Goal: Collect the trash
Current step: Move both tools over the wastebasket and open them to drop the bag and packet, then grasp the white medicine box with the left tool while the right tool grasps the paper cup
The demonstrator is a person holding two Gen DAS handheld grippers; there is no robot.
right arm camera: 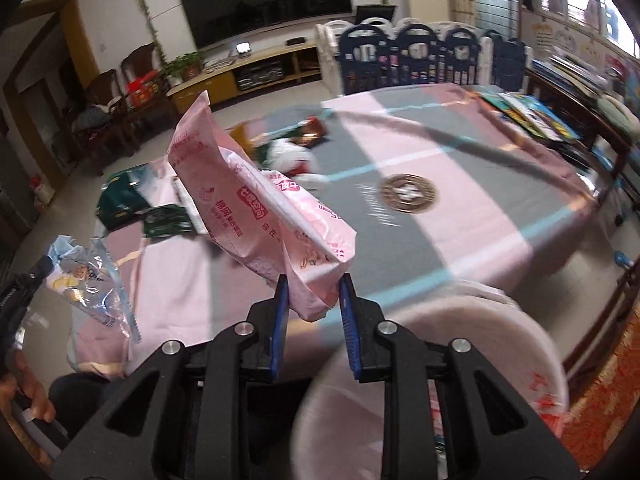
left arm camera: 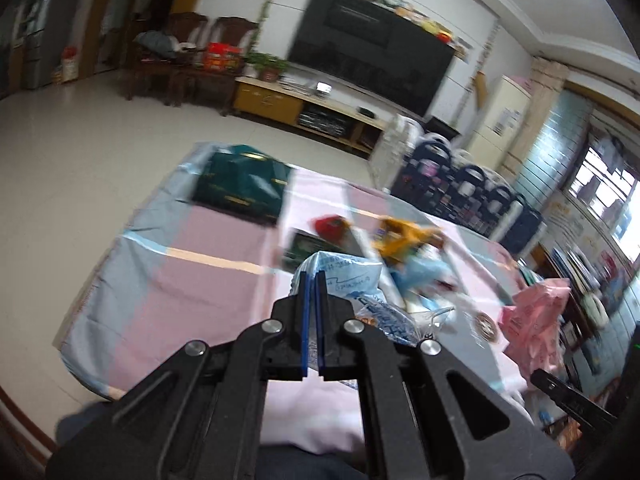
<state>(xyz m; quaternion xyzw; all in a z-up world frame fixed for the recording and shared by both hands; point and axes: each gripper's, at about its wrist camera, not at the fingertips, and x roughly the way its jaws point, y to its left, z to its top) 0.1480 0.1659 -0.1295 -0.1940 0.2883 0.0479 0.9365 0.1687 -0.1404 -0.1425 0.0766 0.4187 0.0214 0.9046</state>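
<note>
My left gripper point(left arm camera: 313, 277) is shut on a clear and blue plastic wrapper point(left arm camera: 360, 288) and holds it above the table; the wrapper also shows in the right wrist view point(right arm camera: 90, 280). My right gripper point(right arm camera: 314, 284) holds a pink plastic package point(right arm camera: 260, 208) between its pads, lifted above the table; it also shows in the left wrist view point(left arm camera: 536, 320). A pale pink bin point(right arm camera: 440, 360) sits just below and right of the right gripper. More trash lies on the table: a red wrapper point(left arm camera: 330, 227), a yellow wrapper point(left arm camera: 404, 236) and a dark green packet point(left arm camera: 308, 246).
The table carries a pink, grey and blue checked cloth point(left arm camera: 200, 280). A large dark green bag point(left arm camera: 240, 188) lies at its far left. A round coin-like coaster point(right arm camera: 408, 193) lies mid-table. Books point(right arm camera: 528, 116) line the right edge. A playpen fence point(right arm camera: 420, 56) stands beyond.
</note>
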